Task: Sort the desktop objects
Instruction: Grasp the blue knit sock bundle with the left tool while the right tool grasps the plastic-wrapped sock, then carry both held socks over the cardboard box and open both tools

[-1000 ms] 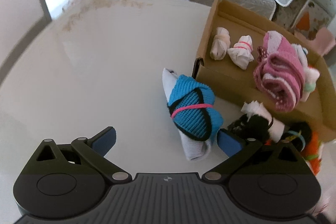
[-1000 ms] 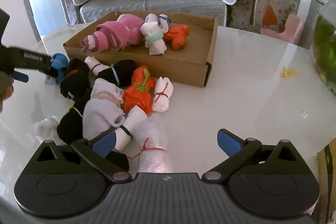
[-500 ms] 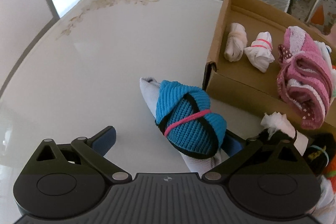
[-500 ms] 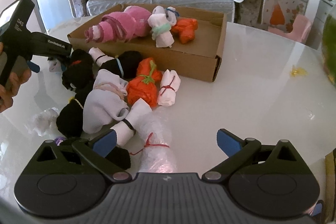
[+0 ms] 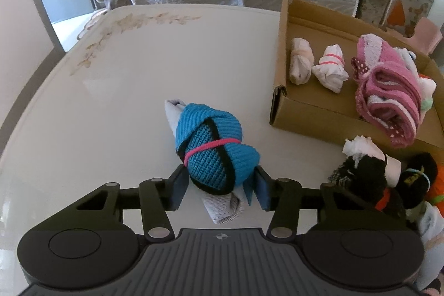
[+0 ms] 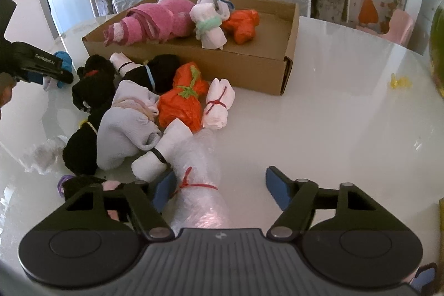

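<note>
Left gripper (image 5: pixel 219 186) angled steeply down, jaws closing, pads against both sides of blue sock bundle (image 5: pixel 215 149) lying mid-tabletop beside cardboard box (image 5: pixel 313 117) corner. "GenRobot.AI" printed on its side. Right gripper (image 6: pixel 219 187) likewise angled down, jaws closing around bubble-wrap bundle (image 6: pixel 198 185) near front tabletop edge; right pad clear.

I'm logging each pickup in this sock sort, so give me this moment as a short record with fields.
left gripper: closing, pads against the blue sock roll
right gripper: closing around the bubble-wrap bundle; far pad clear of it
cardboard box: holds the pink roll and smaller bundles
table: more bundles piled before the box
</note>
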`<state>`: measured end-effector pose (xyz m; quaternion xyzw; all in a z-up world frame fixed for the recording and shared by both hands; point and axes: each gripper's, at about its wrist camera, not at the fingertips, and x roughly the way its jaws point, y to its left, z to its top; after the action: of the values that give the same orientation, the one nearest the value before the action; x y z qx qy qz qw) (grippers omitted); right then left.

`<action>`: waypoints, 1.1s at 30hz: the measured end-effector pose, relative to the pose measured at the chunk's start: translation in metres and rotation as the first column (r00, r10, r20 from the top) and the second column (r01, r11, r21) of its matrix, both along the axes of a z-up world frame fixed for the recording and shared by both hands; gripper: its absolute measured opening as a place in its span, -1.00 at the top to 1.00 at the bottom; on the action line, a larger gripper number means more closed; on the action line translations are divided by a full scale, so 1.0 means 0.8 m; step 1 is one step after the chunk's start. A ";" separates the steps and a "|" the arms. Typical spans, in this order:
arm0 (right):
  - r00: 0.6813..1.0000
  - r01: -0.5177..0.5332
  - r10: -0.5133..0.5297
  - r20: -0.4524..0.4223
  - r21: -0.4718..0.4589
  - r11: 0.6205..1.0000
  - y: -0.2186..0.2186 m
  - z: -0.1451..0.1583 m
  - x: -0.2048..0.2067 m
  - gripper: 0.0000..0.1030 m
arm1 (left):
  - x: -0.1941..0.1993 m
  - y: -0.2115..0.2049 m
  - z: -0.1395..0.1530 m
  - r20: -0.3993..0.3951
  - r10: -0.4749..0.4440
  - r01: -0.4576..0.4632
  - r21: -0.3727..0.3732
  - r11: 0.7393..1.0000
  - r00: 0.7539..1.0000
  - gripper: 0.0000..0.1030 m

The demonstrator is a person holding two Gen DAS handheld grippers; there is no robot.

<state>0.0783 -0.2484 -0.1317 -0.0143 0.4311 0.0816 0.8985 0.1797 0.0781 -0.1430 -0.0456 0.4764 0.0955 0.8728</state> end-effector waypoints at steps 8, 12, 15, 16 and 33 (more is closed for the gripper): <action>1.000 0.011 -0.011 0.003 -0.009 1.000 -0.002 0.005 0.000 0.41 | -0.012 0.011 0.003 0.013 -0.018 0.018 -0.056 0.998 1.000 -0.02; 1.000 0.022 -0.022 -0.005 0.004 1.000 -0.005 0.005 0.004 0.45 | -0.018 0.018 0.005 0.010 -0.019 0.019 -0.070 0.997 1.000 0.00; 0.999 0.040 -0.040 -0.002 0.014 0.999 -0.009 0.008 0.004 0.45 | -0.025 0.023 0.009 0.012 -0.017 0.018 -0.083 0.996 1.000 0.00; 0.999 0.044 -0.044 -0.001 0.019 0.999 -0.011 0.011 0.004 0.45 | -0.029 0.023 0.014 0.018 -0.019 0.020 -0.087 0.996 1.000 0.00; 0.992 0.027 -0.022 0.122 -0.046 0.999 0.010 0.117 0.016 0.45 | -0.049 -0.056 0.153 0.207 -0.179 0.185 -0.008 0.983 0.962 0.07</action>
<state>0.0910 -0.2407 -0.0384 -0.0352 0.3774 0.0593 0.9235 0.1403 0.0332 -0.0207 -0.0230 0.3870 0.0031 0.9218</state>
